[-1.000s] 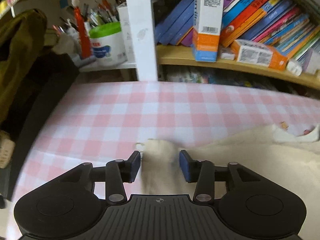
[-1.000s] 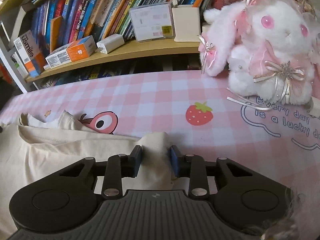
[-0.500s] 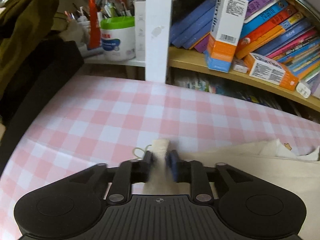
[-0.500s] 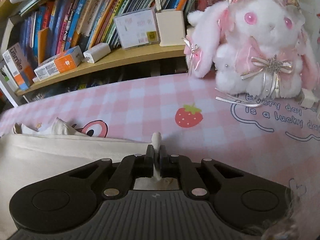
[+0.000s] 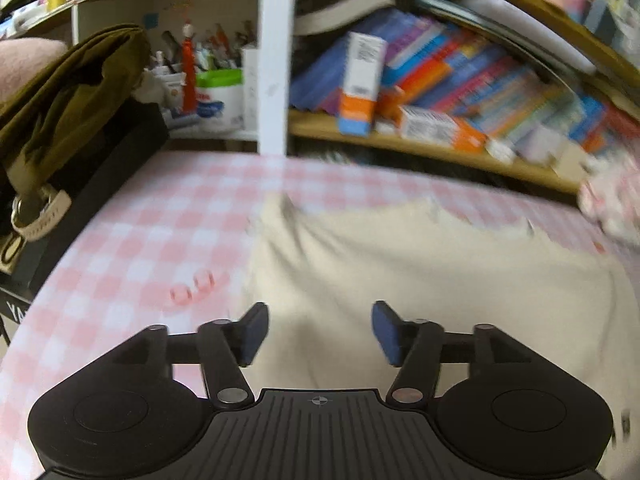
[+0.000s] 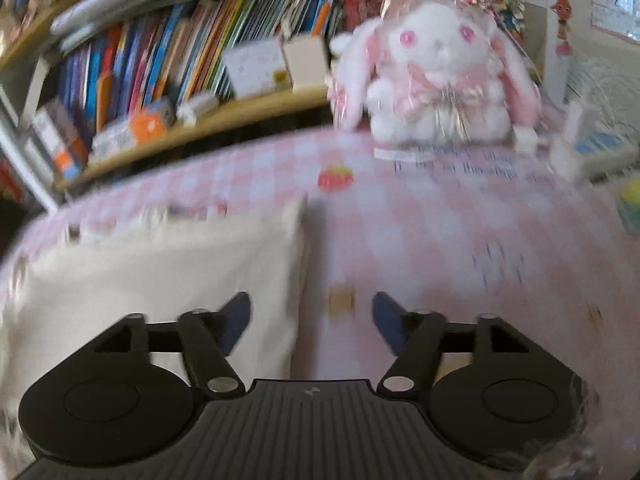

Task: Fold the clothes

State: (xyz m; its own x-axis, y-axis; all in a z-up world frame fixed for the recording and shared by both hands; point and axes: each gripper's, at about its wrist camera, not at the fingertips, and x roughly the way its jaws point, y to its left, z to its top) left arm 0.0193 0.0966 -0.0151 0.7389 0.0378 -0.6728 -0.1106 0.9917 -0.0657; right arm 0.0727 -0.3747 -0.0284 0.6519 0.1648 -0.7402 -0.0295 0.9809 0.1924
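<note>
The pink checked table (image 5: 132,240) fills both views, and on it lies our cream garment (image 5: 420,272), spread flat as a broad slab. In the left wrist view it takes up the middle and the 3 o'clock side; in the right wrist view (image 6: 160,280) it fills the 9 o'clock side, its straight right edge running from 6 toward 12 o'clock just left of centre. Both pictures are blurred, so we cannot make out seams or a collar.

We judge the cloth to be light, soft and limp: it will sag and drag rather than hold a shape, and it should not slip much on the tablecloth. Corners and straight edges look like the best places to pinch, one at each end, so the fold stays square.

Its long axis seems to run across the table, from 9 to 3 o'clock, with the uneven far edge toward the bookshelf (image 5: 420,144) at 12 o'clock.

Our left gripper (image 5: 318,330) hangs over the garment's near left part, jaws opening, with no cloth pinched between them. Our right gripper (image 6: 310,322) straddles the right edge, jaws also opening and gripping nothing. The plush rabbit (image 6: 436,76) sits well apart at 1 o'clock.
</note>
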